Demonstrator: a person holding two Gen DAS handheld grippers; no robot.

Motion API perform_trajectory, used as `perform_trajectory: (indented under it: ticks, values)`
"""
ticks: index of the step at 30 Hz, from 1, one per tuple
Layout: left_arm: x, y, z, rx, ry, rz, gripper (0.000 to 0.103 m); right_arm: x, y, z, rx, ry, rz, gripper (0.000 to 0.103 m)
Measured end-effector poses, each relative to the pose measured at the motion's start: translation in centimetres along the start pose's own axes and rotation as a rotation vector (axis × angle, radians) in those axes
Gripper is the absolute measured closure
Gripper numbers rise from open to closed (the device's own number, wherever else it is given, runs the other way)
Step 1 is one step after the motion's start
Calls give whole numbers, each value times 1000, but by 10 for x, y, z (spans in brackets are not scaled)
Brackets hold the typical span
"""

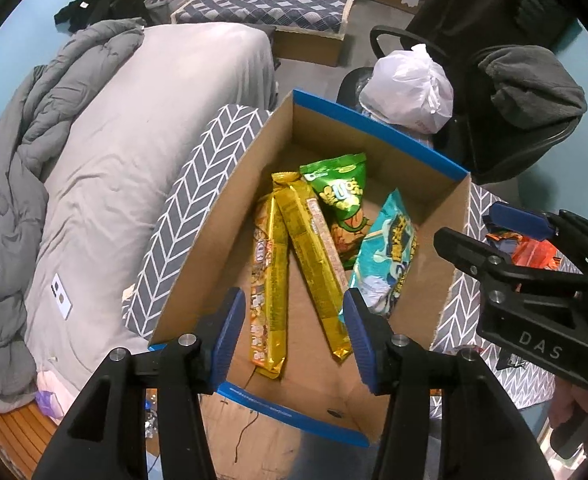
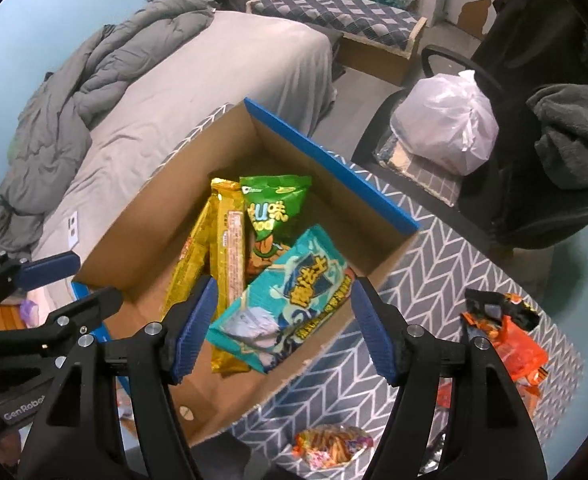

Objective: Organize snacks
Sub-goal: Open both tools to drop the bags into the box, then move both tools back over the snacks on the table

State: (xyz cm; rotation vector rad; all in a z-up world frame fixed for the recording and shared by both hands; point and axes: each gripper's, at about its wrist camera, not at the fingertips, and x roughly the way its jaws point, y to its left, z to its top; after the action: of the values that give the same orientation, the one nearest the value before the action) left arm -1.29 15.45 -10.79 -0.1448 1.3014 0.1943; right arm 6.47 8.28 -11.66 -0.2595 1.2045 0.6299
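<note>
Left gripper [image 1: 294, 336] spread wide over the near end of the cardboard box [image 1: 221, 216], blue pads apart, nothing held between them. Right gripper [image 2: 283, 328] likewise wide open and empty, poised above the box's near right corner, directly over the teal snack bag [image 2: 289, 296]. Inside the box: two long gold packs [image 1: 294, 256] crossed in a V along the left of the floor, a green snack bag [image 1: 340, 200] tucked toward the far wall, the teal bag leaning against the right side and overlapping the green one. Blue trim along the box rim. Box resting on a grey herringbone-patterned cloth [image 2: 446, 264]. Out on that cloth, to the right of the box and well apart from it, an orange snack bag [image 2: 510, 340] lying crumpled; nearer the camera, a clear packet of orange sticks [image 2: 334, 444]. Beyond the box, a bed with a grey duvet [image 1: 33, 152] on the left, a tied white plastic bag [image 2: 446, 128] on a chair to the right.
</note>
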Motion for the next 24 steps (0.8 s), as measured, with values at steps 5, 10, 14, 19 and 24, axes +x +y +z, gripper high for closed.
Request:
perform_trajectory:
  ticks: [5, 10, 14, 19, 24]
  values:
    - [-4, -11, 1, 13, -7, -5, 51, -11, -8, -6, 4, -12, -10, 33]
    - [-6, -26, 0, 34, -9, -12, 51, -21, -23, -16, 12, -21, -26, 33]
    - [-7, -42, -1, 59, -3, -21, 51, -27, -39, -26, 30, -22, -42, 33]
    - [-5, -72, -4, 119, 11, -34, 51, -34, -66, -45, 60, -15, -63, 33]
    - [-3, -101, -9, 176, 24, -47, 51, -42, -97, -67, 111, -8, -80, 33]
